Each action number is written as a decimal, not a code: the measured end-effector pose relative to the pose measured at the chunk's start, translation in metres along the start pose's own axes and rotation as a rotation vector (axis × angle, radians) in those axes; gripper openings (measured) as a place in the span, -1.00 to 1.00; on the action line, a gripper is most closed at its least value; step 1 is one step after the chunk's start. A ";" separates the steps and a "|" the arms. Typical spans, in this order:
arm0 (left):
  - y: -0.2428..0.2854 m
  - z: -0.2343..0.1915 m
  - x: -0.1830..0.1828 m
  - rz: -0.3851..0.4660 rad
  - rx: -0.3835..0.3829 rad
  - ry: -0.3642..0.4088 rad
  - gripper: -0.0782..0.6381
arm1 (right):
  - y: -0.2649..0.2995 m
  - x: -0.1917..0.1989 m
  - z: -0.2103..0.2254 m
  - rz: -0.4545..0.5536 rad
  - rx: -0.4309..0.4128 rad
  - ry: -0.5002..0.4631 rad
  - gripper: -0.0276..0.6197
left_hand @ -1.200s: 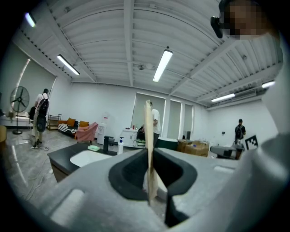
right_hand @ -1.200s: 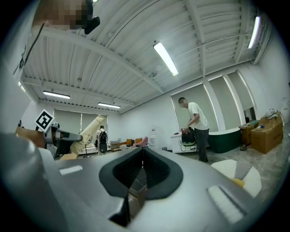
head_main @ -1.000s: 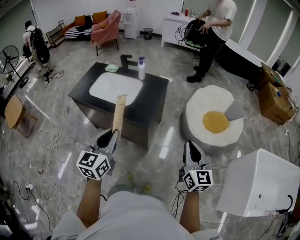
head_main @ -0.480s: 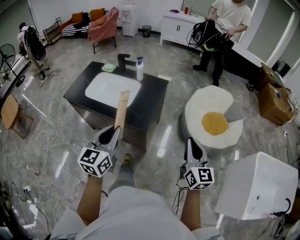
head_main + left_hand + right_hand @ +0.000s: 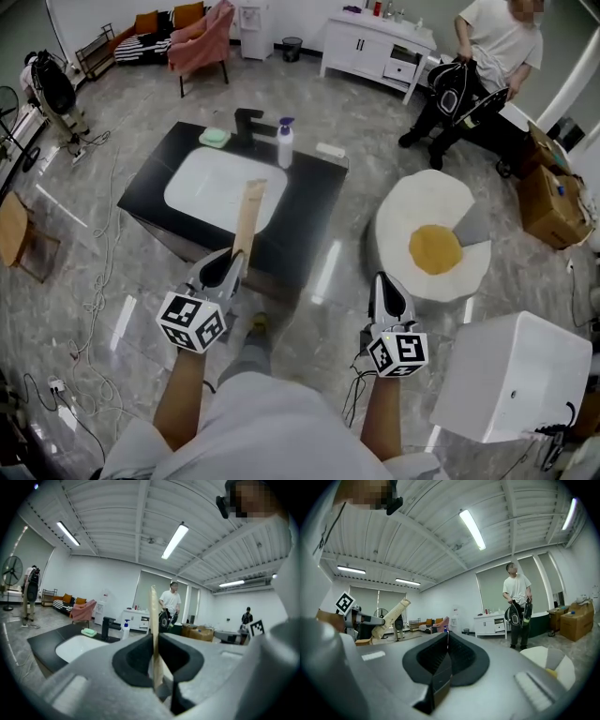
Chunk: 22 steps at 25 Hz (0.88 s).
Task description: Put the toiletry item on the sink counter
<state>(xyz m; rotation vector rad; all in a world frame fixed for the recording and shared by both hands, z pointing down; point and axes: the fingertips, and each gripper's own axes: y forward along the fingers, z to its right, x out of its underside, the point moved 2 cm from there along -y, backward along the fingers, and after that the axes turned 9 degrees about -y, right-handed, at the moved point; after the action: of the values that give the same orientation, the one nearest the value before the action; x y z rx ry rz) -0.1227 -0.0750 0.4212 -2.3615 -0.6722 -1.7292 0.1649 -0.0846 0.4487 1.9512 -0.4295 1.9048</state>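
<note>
Left gripper (image 5: 225, 270) clamped on the long tan toiletry item (image 5: 246, 220), carried in the air at the sink counter's (image 5: 300, 202) near edge; counter nearer than a second ago, so approach nearly done, placement pending; item's long axis points far, toward the basin; right gripper (image 5: 387, 291) closed, empty.

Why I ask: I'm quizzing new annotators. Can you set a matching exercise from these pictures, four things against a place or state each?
Things:
1. toiletry item
2. pump bottle
3. green pad
4. right gripper

Places or states:
A. shut, with nothing between its jaws
B. on the counter, just right of the faucet in the head view
C. clamped in the left gripper, sticking out toward the sink
D. on the counter, just left of the faucet in the head view

Pairs: 1-C, 2-B, 3-D, 4-A
</note>
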 end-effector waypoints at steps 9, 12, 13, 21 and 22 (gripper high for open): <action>0.076 -0.086 -0.034 -0.056 0.073 -0.041 -0.67 | 0.102 -0.011 -0.010 -0.042 0.070 -0.008 -0.91; 0.100 -0.109 -0.046 -0.067 0.100 -0.055 -0.67 | 0.130 -0.015 -0.010 -0.052 0.103 -0.012 -0.90; 0.107 -0.116 -0.048 -0.070 0.107 -0.060 -0.67 | 0.137 -0.017 -0.010 -0.055 0.114 -0.015 -0.90; 0.152 -0.161 -0.069 -0.084 0.178 -0.074 -0.67 | 0.183 -0.024 -0.014 -0.057 0.194 -0.033 -0.91; 0.156 -0.164 -0.070 -0.086 0.188 -0.077 -0.67 | 0.186 -0.026 -0.015 -0.059 0.201 -0.035 -0.90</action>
<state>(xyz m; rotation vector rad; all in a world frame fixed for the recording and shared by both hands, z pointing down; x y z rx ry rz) -0.2151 -0.2924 0.4332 -2.3107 -0.9182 -1.5374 0.0638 -0.2427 0.4337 2.1006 -0.1938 1.9439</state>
